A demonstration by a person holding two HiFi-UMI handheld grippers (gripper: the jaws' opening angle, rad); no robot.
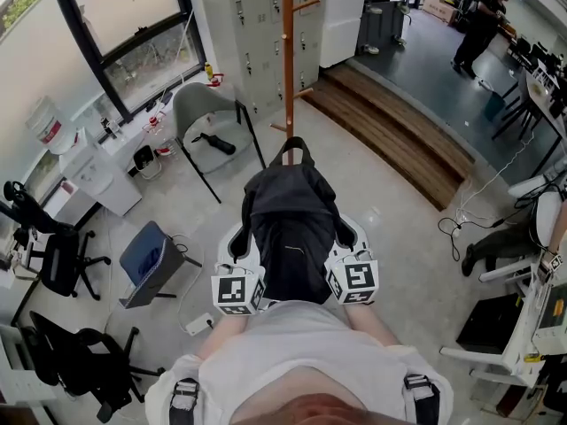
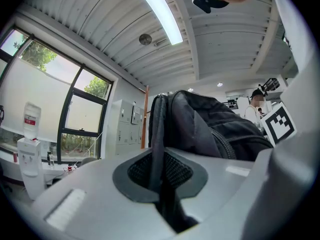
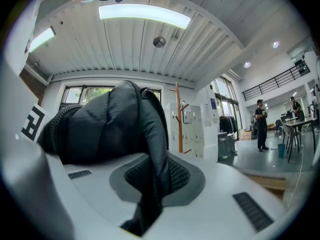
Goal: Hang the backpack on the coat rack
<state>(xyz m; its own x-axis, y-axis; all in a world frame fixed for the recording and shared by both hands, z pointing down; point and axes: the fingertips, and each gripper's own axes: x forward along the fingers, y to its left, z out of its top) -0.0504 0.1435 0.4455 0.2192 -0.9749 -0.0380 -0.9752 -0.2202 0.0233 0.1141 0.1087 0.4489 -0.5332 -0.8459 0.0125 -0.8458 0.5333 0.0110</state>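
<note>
A black backpack hangs in the air between my two grippers, its top loop pointing away from me. My left gripper is shut on the backpack's left shoulder strap. My right gripper is shut on the right shoulder strap. The bag's bulk fills the space beside each pair of jaws. The wooden coat rack stands straight ahead beyond the bag, its pegs free; the same coat rack shows in the right gripper view and as a thin post in the left gripper view.
A grey chair stands left of the rack. Grey lockers are behind it. A blue box and black office chairs sit at the left. A wooden step runs to the right. A person stands far back.
</note>
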